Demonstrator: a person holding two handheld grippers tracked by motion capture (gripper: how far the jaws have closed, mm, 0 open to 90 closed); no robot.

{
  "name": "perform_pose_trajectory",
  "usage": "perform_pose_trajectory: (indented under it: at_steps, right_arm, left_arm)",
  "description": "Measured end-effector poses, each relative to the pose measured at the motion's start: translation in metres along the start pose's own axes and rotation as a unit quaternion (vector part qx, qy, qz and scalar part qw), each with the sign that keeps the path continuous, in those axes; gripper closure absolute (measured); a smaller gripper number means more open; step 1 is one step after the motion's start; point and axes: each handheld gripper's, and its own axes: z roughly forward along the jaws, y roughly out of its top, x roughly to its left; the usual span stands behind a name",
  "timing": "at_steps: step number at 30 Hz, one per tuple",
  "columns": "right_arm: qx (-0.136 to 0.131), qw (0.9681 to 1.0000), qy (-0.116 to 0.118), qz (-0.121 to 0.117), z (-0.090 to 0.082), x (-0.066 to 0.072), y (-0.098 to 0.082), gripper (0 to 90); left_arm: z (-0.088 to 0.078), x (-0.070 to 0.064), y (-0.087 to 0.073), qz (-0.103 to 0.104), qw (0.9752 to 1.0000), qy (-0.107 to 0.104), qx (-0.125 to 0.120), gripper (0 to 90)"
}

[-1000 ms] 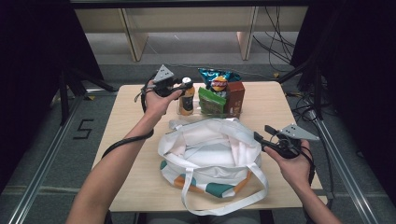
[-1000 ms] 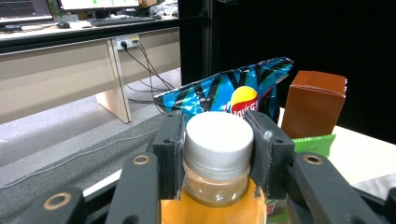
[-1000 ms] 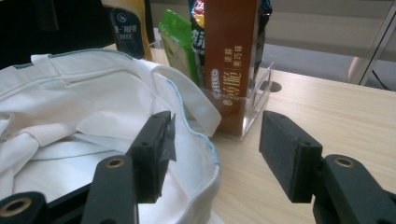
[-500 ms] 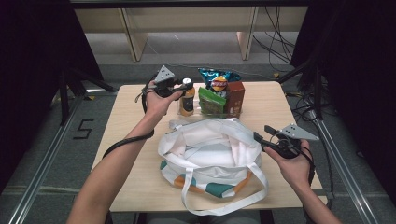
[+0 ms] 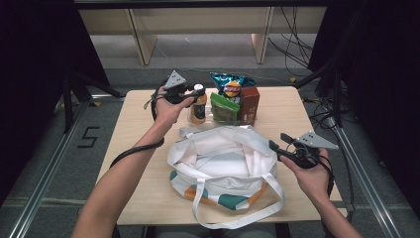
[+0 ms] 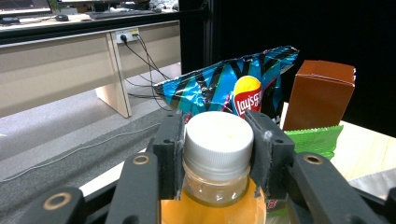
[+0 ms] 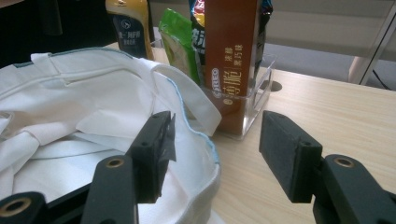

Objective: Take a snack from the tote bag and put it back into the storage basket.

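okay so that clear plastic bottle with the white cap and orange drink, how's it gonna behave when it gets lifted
The clear plastic bottle with the white cap looks nearly full, so probably heavy for its size. The left gripper pinches its cap, so it may swing. The smooth neck might slip.

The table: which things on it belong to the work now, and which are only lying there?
In the work:
- bottle, gripped at its cap by the left gripper
- white bag, its rim between the open jaws of the right gripper

Lying about:
- chip bag
- brown box
- green packet
- clear tray
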Motion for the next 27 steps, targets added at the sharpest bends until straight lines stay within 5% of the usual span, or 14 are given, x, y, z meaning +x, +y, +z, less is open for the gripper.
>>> perform_pose_trajectory:
  at_steps: [27]
  right_arm:
    - [0.007,1.0,0.002,-0.002,-0.0004,-0.0004,0.0003,44.5]
  left_arm:
    - [0.0044,0.0011,-0.0097,-0.007,0.9999,0.002,0.008,58.9]
